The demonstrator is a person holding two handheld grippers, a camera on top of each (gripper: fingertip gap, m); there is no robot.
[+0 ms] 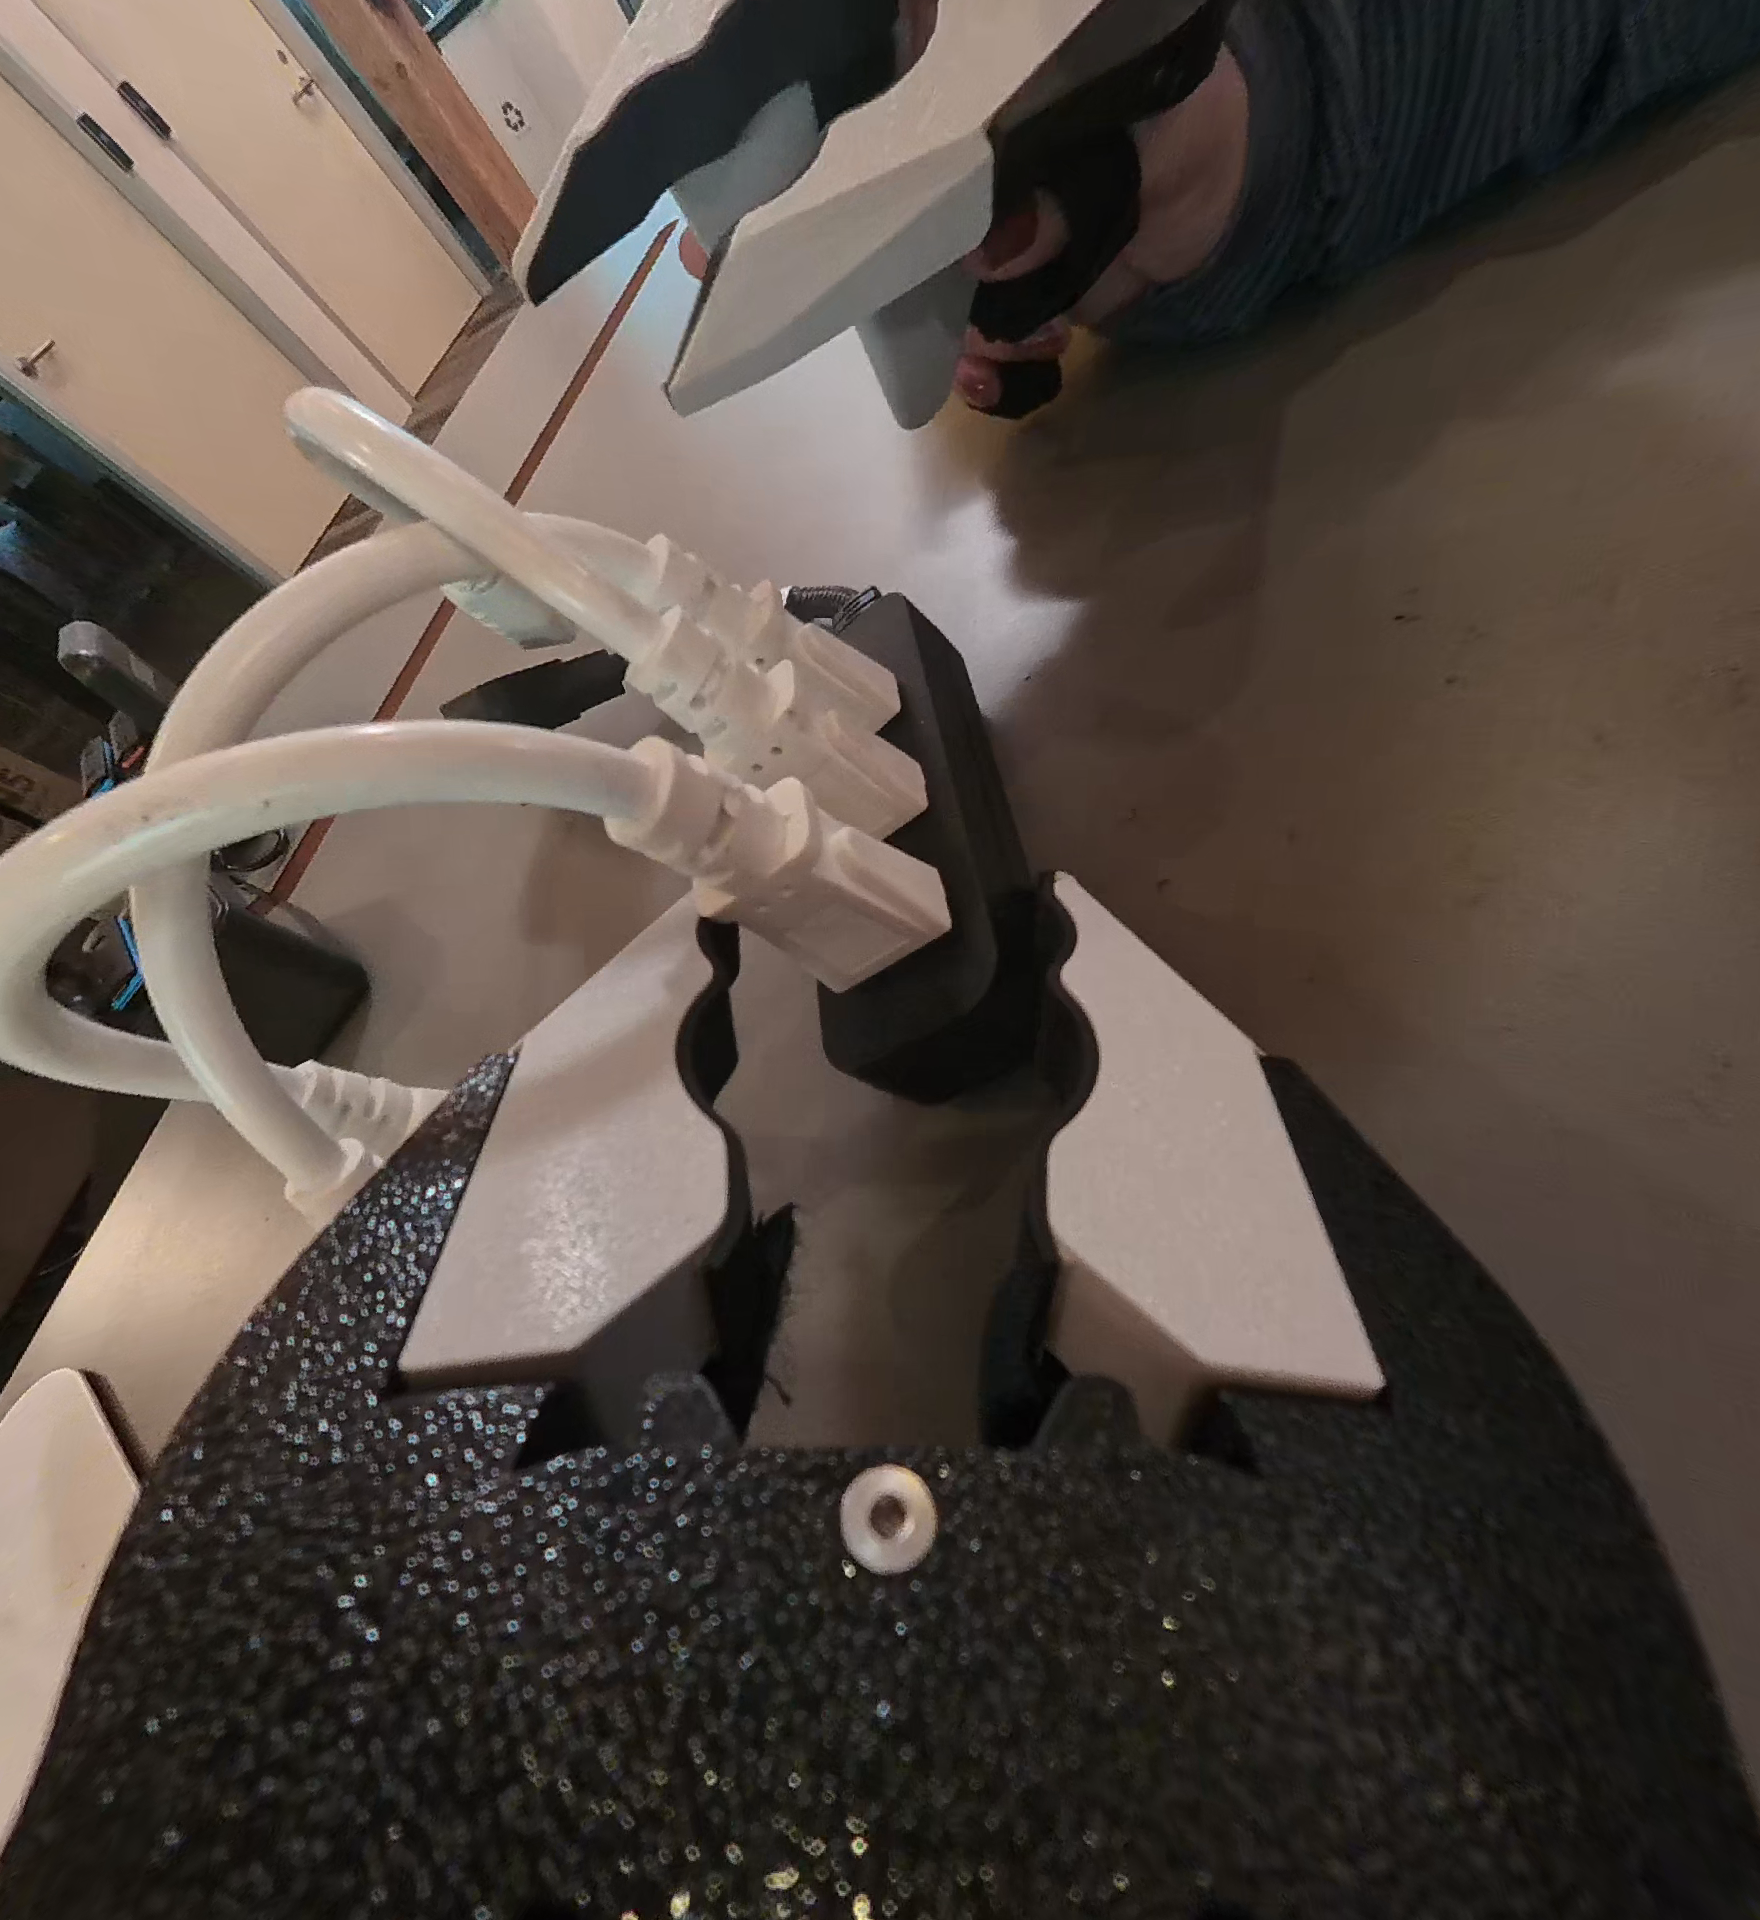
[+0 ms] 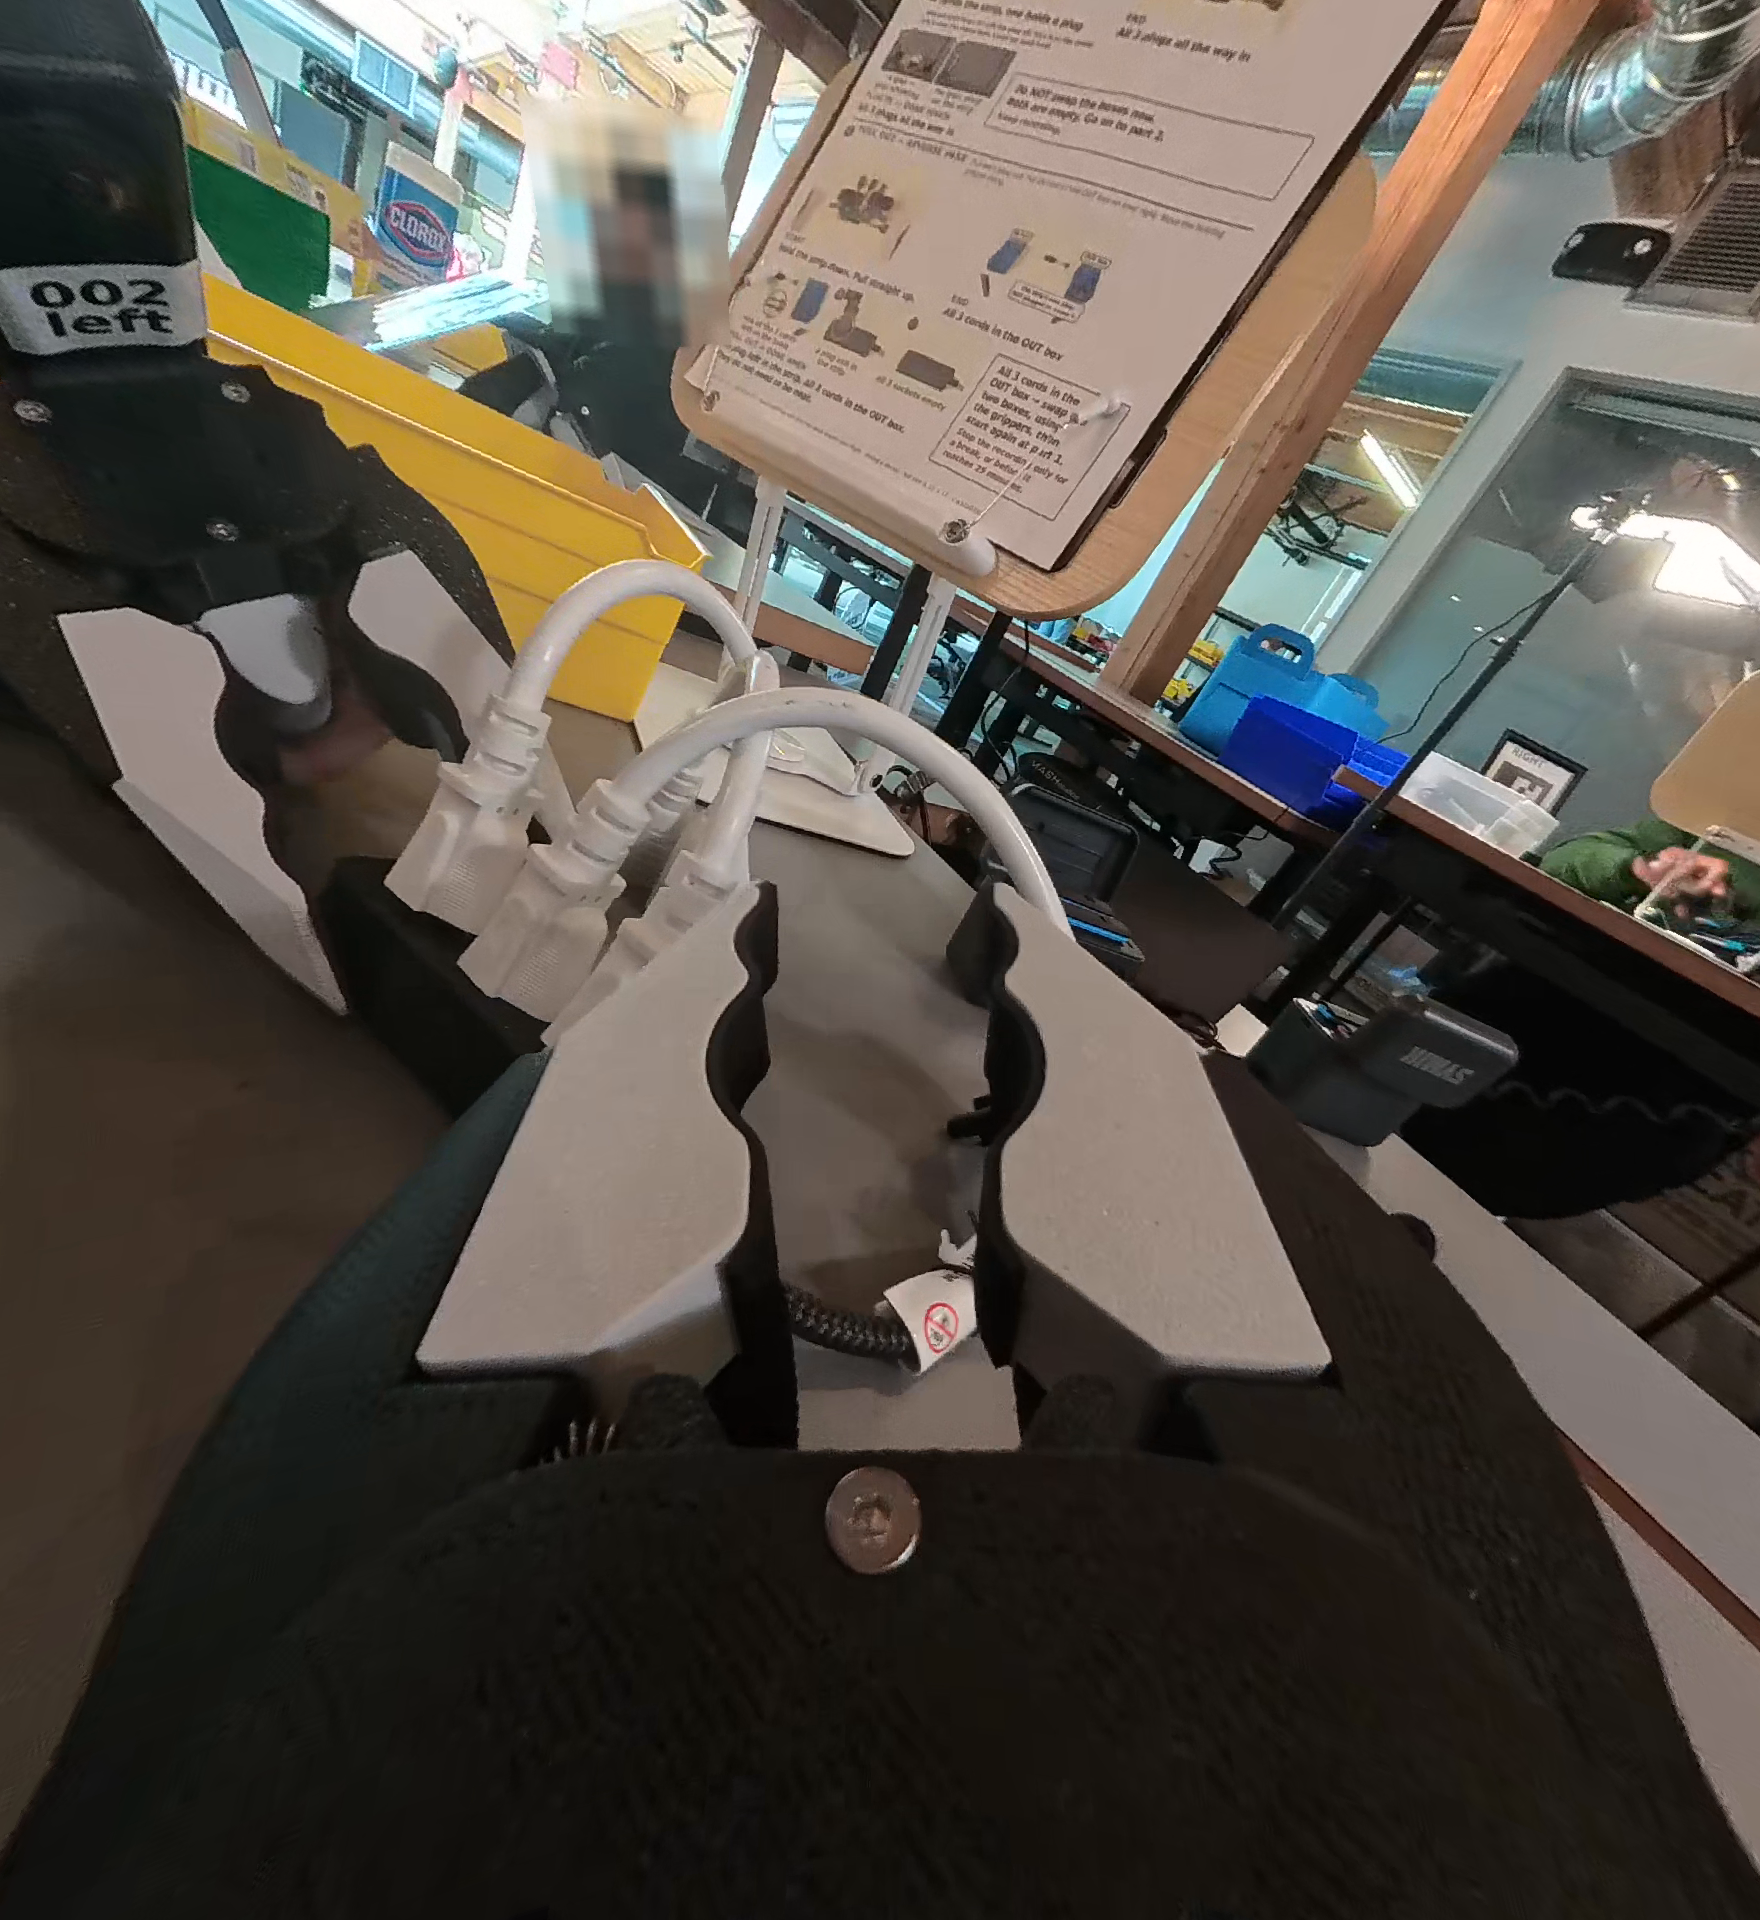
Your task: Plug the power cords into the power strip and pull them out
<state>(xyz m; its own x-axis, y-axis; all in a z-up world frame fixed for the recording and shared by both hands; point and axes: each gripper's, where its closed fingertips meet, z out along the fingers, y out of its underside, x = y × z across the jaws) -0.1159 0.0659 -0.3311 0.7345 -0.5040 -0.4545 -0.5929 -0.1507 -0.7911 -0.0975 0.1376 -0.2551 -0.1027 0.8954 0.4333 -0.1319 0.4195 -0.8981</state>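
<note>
Nearest the lens in the left wrist view: black speckled body of the left gripper (image 1: pixel 886 997), its two white fingers (image 1: pixel 585 1174) w/ wavy black inner pads spread apart. Between the tips sits the near end of the black power strip (image 1: pixel 943 904); its end touches or nearly touches the right-hand pad, a clear gap on the other side, so no clamp shows. Strip lies on the pale desk (image 1: pixel 1478 935) and runs away from the fingers. Three white plugs (image 1: pixel 834 904) stand seated in it in a row, nearest one just beyond the fingertips. White cords (image 1: pixel 232 800) loop off to the left of the fingers, over the desk edge. Beyond the strip, top of frame, hangs the right gripper (image 1: pixel 647 291), fingers apart, a gloved hand (image 1: pixel 1052 229) behind it.

Right wrist view: right gripper (image 2: pixel 876 925) body fills the bottom, fingers (image 2: pixel 1136 1164) apart, only bare desk (image 2: pixel 128 1195) between the tips. Down between the finger bases lies a braided black cable (image 2: pixel 845 1325) w/ a small white tag. The three plugs (image 2: pixel 533 914) are just left of the left fingertip, the nearest partly hidden behind it, in the strip (image 2: pixel 408 966). Left gripper (image 2: pixel 278 831) stands further left, tips down at the strip's far end. Behind: yellow bin (image 2: pixel 502 488), instruction board (image 2: pixel 1011 270) on a stand.
</note>
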